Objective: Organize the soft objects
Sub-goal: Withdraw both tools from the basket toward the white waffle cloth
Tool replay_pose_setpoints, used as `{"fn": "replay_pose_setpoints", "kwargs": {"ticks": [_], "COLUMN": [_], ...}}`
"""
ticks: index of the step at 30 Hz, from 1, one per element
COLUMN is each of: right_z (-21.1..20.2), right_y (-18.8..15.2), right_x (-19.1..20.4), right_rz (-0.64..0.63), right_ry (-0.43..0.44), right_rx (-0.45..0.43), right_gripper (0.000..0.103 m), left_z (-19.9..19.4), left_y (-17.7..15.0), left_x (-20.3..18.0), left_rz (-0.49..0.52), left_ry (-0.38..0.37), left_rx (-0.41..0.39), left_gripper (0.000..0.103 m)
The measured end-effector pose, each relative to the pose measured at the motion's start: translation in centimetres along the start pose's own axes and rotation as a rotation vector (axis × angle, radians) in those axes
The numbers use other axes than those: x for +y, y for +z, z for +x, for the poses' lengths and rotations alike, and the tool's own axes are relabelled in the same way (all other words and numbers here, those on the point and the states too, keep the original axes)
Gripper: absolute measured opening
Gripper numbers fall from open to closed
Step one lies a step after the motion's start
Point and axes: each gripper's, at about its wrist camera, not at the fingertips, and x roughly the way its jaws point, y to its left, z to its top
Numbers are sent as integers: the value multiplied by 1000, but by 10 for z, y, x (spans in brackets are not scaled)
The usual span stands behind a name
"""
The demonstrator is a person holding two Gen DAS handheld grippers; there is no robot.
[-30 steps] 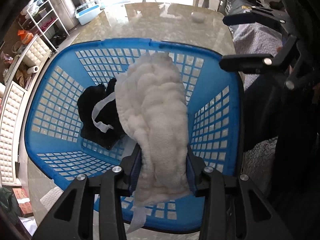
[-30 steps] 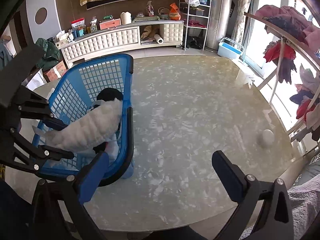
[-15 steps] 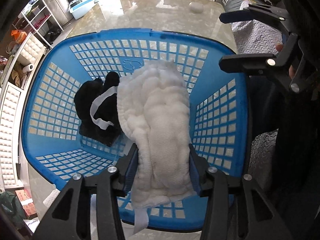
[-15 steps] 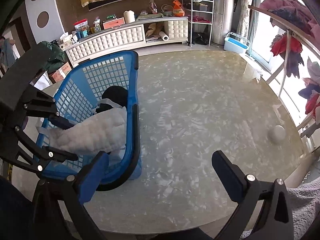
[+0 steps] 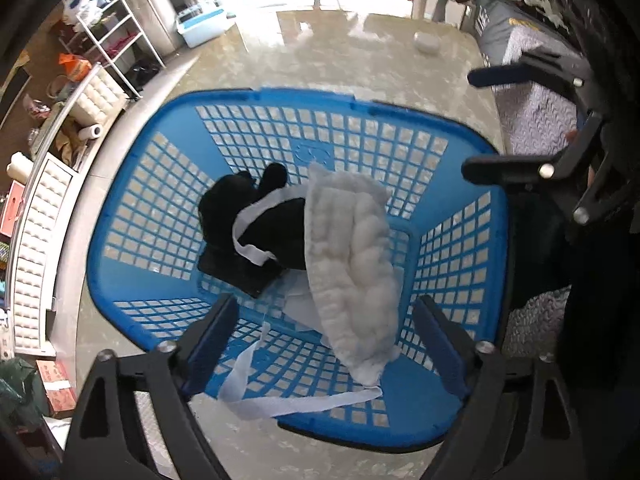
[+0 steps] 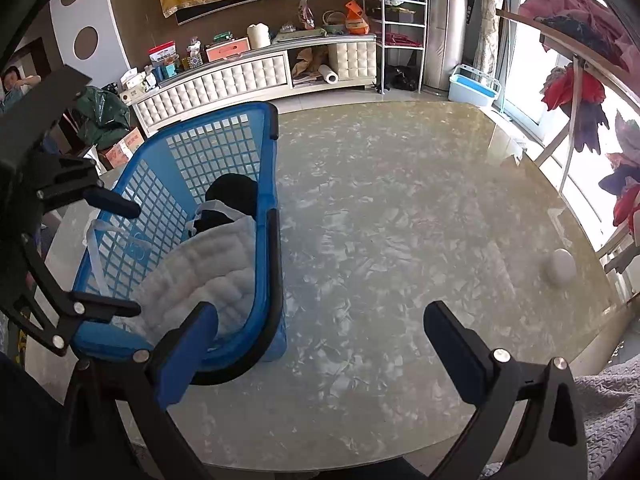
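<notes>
Jaws of my left gripper [image 5: 326, 342] have just been opening and now stand spread wide, pads clear of the white quilted pad [image 5: 352, 264]. That pad lies inside the blue laundry basket [image 5: 132, 216], leaning against a black soft item [image 5: 260, 220], its white strap [image 5: 256, 394] trailing over the near rim. My right gripper [image 6: 320, 340] hangs spread and empty above the marble table [image 6: 400, 220], just beside the basket.

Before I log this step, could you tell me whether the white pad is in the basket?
In: white pad lies inside the basket, clear of the open left gripper.
</notes>
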Motion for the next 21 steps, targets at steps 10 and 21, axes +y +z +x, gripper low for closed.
{"fn": "replay_pose_setpoints", "kwargs": {"ticks": [10, 21], "right_z": [-4, -28], "right_y": [-2, 11], "right_x": [8, 55], "right_rz": [-5, -79], "right_ry": [26, 7], "right_rx": [1, -25], "right_gripper": [103, 103], "left_z": [-40, -84], "left_y": [-12, -62], "left_x": [-5, 10], "left_rz": [-74, -219], "left_ry": [-2, 33], "left_rx": [-181, -350], "left_gripper": [103, 103]}}
